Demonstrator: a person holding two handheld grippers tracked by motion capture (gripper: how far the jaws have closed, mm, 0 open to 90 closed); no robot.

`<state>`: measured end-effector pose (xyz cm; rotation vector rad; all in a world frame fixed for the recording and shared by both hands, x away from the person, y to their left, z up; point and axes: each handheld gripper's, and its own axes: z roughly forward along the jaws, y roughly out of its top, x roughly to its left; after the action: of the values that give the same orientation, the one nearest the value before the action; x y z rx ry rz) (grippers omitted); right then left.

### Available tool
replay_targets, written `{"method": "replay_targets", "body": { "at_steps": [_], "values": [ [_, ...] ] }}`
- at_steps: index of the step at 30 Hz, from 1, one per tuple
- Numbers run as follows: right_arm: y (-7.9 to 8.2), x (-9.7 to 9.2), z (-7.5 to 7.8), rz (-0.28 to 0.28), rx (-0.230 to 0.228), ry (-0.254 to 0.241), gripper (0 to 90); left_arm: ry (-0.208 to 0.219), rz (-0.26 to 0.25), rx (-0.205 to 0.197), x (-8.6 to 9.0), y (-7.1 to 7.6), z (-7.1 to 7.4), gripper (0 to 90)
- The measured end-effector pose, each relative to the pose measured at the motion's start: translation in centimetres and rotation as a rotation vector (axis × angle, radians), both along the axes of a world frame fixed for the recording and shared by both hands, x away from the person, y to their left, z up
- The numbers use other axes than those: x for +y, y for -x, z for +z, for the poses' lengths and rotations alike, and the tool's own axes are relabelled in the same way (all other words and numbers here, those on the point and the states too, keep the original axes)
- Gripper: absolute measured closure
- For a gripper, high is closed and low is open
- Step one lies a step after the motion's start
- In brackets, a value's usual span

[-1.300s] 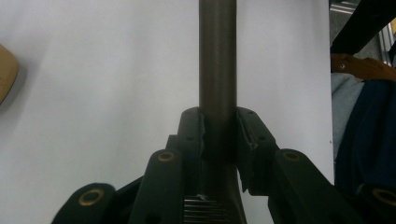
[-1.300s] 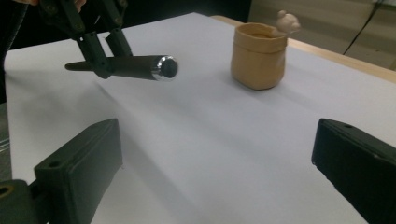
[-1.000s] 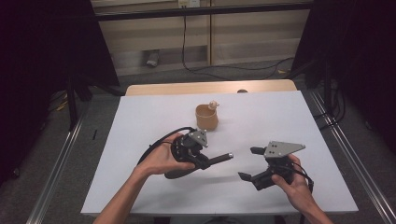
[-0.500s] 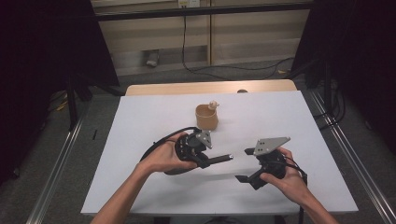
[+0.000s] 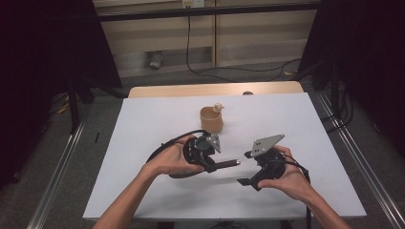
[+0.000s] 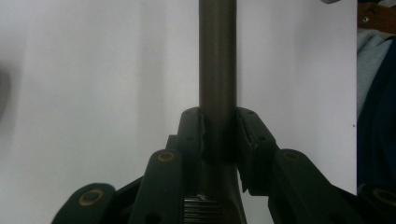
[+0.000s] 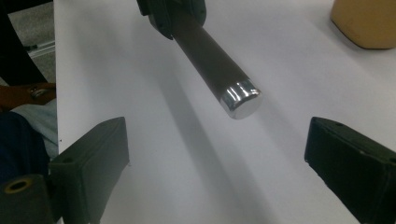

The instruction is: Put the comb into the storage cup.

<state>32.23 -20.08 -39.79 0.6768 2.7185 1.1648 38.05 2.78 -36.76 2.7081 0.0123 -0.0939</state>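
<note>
A dark cylindrical rod (image 5: 227, 163) with a shiny silver end lies level above the white table (image 5: 143, 124), pointing right. My left gripper (image 5: 213, 164) is shut on its other end; in the left gripper view the rod (image 6: 217, 70) runs straight up from between the closed jaws (image 6: 218, 135). My right gripper (image 5: 245, 168) faces the silver tip with its jaws wide apart. In the right gripper view the rod (image 7: 215, 65) points at me, its tip above and between the two pads (image 7: 93, 154), touching neither.
A tan cup (image 5: 211, 119) with a small pale object at its rim stands behind the grippers, also at the top right corner of the right gripper view (image 7: 364, 23). A wooden board (image 5: 215, 89) borders the table's far edge. Metal rails run along both sides.
My right gripper has moved left and tilted, bringing its open jaws up to the rod's silver tip. The left gripper shifted slightly, still holding the rod.
</note>
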Motion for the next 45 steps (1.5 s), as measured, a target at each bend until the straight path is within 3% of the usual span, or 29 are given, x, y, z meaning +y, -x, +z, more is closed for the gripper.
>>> {"method": "replay_targets", "body": {
  "at_steps": [3, 10, 20, 45],
  "values": [
    [-0.2, 0.2, 0.2, 0.02, 0.004, 0.011, 9.3, -0.005, -0.002, 0.01, -0.1, -0.1, 0.0, 73.0],
    [-0.5, 1.3, 0.3, 0.076, -0.024, 0.096, 18.1, -0.015, -0.003, 0.024, -0.1, -0.1, -0.1, 73.0],
    [-1.0, 2.8, 0.4, 0.134, -0.045, 0.176, 29.8, -0.037, -0.007, 0.027, -0.2, -0.3, 0.0, 73.0],
    [-1.7, 5.1, 0.9, 0.223, -0.144, 0.268, 61.1, -0.053, -0.026, 0.038, -0.4, -0.5, -0.3, 73.0]
  ]
}}
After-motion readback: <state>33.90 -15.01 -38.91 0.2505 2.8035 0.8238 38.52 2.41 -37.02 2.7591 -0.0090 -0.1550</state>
